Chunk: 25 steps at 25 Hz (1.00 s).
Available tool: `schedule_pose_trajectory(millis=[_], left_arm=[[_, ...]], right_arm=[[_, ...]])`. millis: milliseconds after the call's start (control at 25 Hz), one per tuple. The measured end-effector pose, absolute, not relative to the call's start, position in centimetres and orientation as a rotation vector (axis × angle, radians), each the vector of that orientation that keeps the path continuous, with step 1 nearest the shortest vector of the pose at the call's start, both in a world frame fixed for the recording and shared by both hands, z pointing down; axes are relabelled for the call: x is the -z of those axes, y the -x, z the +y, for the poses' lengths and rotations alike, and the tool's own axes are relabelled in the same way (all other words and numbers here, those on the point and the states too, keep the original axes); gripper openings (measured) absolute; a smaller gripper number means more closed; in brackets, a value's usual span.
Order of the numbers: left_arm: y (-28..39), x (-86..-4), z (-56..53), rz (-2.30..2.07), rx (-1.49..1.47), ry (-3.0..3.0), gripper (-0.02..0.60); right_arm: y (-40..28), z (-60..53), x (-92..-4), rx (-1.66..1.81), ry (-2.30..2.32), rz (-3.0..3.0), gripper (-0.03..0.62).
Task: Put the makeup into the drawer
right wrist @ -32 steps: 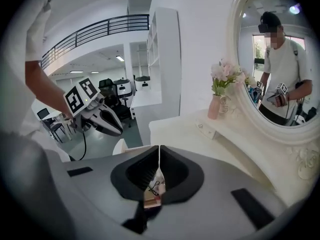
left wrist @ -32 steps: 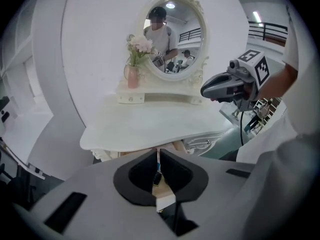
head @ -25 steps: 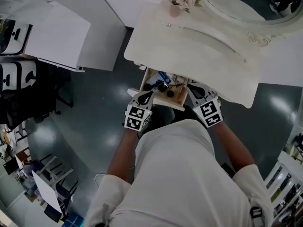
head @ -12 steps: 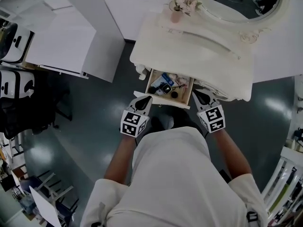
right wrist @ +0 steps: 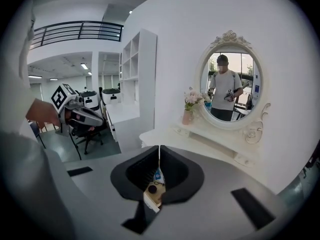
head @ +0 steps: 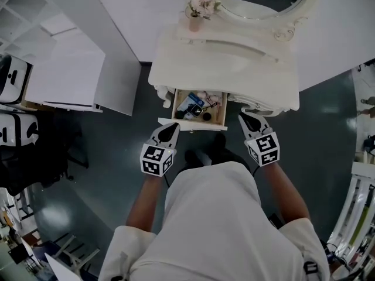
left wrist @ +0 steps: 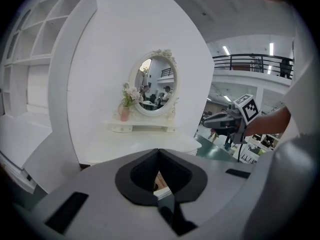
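Makeup (head: 197, 106) jumbled in the open drawer (head: 193, 123), pieces too small for us to read a heading (one blue piece slants), between and just beyond our left gripper (head: 172, 126) and right gripper (head: 244, 116), both clenched, empty.

Left gripper (head: 173, 126) and right gripper (head: 242, 117), earlier flanking the front corners of the open drawer (head: 199, 123), have withdrawn; the drawer now lies ahead of both tips, apart.
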<state>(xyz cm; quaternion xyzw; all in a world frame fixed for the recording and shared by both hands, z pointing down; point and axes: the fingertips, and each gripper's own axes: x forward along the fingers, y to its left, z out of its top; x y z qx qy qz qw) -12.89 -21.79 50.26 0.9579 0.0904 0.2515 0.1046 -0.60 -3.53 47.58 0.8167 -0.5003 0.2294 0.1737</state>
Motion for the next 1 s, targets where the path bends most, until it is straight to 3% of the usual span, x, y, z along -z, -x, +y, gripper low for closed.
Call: schedule_pose_trajectory(millis=[1000], left_arm=[[13.0,-44.9,-18.8,-0.028,-0.586,-2.873,0.017]], right_arm=[[-1.9,-0.7,-43.9,-0.483,-2.331,-1.616,0.029]])
